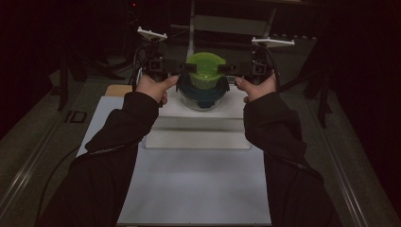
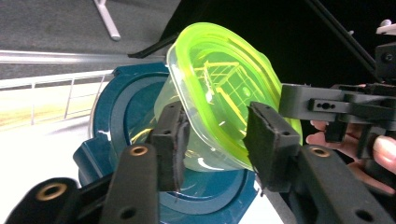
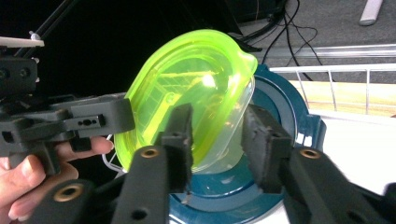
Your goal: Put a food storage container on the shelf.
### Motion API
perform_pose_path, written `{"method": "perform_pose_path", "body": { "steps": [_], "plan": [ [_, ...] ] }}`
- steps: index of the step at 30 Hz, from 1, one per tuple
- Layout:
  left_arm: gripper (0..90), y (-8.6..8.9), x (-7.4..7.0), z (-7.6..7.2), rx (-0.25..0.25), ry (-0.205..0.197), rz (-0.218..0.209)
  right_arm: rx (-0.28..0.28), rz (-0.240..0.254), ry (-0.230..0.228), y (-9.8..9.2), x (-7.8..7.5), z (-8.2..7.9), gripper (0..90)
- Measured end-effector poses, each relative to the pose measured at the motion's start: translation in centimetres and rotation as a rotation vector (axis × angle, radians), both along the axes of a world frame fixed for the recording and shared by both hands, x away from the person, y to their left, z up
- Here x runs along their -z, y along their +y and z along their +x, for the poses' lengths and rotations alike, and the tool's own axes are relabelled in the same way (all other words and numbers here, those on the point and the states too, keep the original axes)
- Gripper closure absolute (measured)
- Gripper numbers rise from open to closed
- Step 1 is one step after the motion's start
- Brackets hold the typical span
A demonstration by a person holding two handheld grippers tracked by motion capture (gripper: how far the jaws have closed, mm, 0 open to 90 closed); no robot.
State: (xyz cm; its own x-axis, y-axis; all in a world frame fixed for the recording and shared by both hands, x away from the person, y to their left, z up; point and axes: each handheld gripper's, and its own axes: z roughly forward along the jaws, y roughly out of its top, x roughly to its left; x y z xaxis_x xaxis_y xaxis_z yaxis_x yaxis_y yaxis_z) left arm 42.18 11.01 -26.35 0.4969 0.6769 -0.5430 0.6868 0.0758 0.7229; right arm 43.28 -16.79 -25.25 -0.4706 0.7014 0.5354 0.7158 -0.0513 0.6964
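Both grippers, left (image 1: pixel 188 69) and right (image 1: pixel 226 69), straddle a green-lidded tub (image 1: pixel 206 68), jaws released. Light, slick, thin plastic; best gripped at its stiff rim.

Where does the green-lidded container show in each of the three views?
High view: green-lidded container top centre, between the two grippers, stacked on the blue-lidded container.
Left gripper view: centre, tilted, between that gripper's jaws.
Right gripper view: centre, tilted, between that gripper's jaws.
Shared landmark: the blue-lidded container beneath it.
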Motion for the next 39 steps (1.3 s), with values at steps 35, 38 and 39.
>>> {"method": "perform_pose_path", "body": {
  "steps": [35,38,39],
  "plan": [
    [0.7,1.7,1.1,-6.0,0.104,-0.320,-0.033,-0.132,-0.044,-0.207,-1.4,0.7,-4.8,20.5],
    [0.7,1.7,1.6,-6.9,0.124,-0.334,-0.019,-0.146,-0.047,-0.213,-1.5,1.5,-5.6,20.5],
    [0.7,1.6,1.8,-7.2,0.130,-0.339,-0.014,-0.153,-0.046,-0.213,-1.5,1.8,-5.8,20.5]
  ]
}}
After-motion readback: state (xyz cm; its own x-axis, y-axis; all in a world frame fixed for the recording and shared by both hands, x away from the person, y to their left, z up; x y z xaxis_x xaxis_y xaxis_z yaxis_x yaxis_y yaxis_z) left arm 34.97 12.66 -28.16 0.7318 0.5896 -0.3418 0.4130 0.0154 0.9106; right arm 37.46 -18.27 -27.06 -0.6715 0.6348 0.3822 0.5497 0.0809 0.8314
